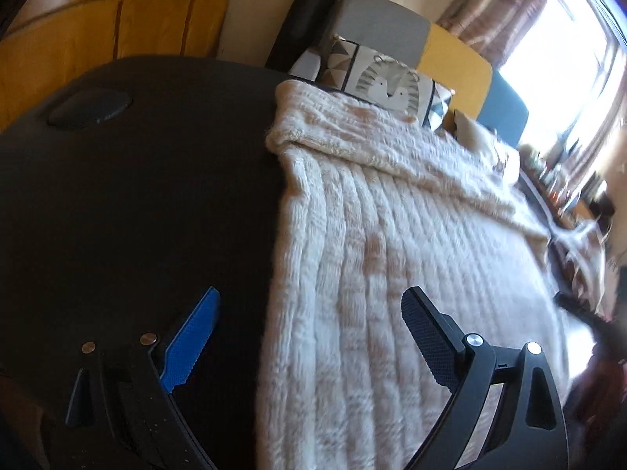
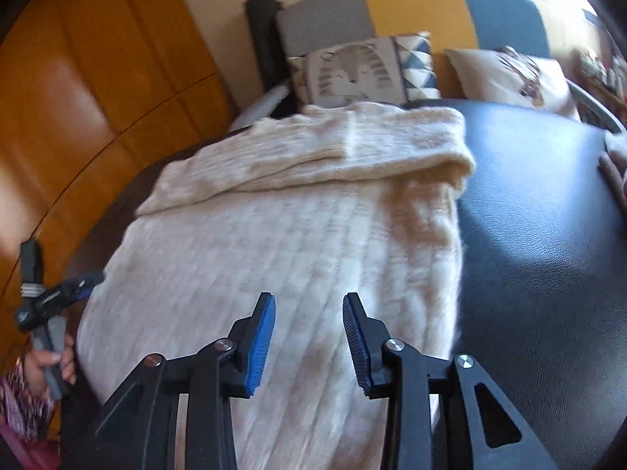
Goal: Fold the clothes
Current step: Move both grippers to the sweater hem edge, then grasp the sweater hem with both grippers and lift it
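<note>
A cream ribbed knit sweater lies flat on a black leather surface, with a sleeve folded across its far end. It also shows in the right wrist view. My left gripper is wide open and empty, hovering over the sweater's left edge; it also shows at the left of the right wrist view. My right gripper is open and empty, hovering over the sweater's near part.
The black leather surface extends to the right of the sweater. Patterned pillows and a grey, yellow and blue headboard stand at the far end. Wooden cabinet doors are on the left. A bright window is at the right.
</note>
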`<state>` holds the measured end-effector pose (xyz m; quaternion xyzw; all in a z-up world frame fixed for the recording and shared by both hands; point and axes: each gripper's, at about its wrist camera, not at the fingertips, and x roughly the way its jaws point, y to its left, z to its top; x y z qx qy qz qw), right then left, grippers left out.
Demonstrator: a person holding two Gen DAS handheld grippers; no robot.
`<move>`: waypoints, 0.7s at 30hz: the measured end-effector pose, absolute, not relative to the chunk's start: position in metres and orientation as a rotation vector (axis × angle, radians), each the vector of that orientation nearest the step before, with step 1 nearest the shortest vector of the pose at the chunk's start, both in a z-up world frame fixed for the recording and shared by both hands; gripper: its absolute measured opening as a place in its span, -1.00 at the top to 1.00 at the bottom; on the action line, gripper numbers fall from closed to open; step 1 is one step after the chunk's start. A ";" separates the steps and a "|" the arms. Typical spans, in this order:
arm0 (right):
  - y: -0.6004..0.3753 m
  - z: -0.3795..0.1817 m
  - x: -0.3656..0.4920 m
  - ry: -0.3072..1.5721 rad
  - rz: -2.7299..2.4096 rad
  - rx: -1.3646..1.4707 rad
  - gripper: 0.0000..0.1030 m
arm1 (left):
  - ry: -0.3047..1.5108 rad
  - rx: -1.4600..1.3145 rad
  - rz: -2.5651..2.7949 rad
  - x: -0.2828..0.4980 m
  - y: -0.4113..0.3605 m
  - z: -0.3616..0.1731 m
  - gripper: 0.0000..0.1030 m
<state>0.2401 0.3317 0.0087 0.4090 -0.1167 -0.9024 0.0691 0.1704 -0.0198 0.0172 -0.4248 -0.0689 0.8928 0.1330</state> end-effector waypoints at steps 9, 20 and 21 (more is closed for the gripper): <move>0.348 0.000 0.269 -0.526 -2.691 1.272 0.32 | -0.068 -1.235 2.530 0.184 -0.008 0.017 -0.85; 0.401 -0.005 0.343 -0.835 -2.578 1.322 0.30 | -0.315 -1.227 2.308 0.228 -0.056 0.026 -0.85; 0.398 -0.004 0.347 -0.824 -2.555 1.327 0.30 | -0.349 -1.225 2.290 0.231 -0.060 0.026 -0.85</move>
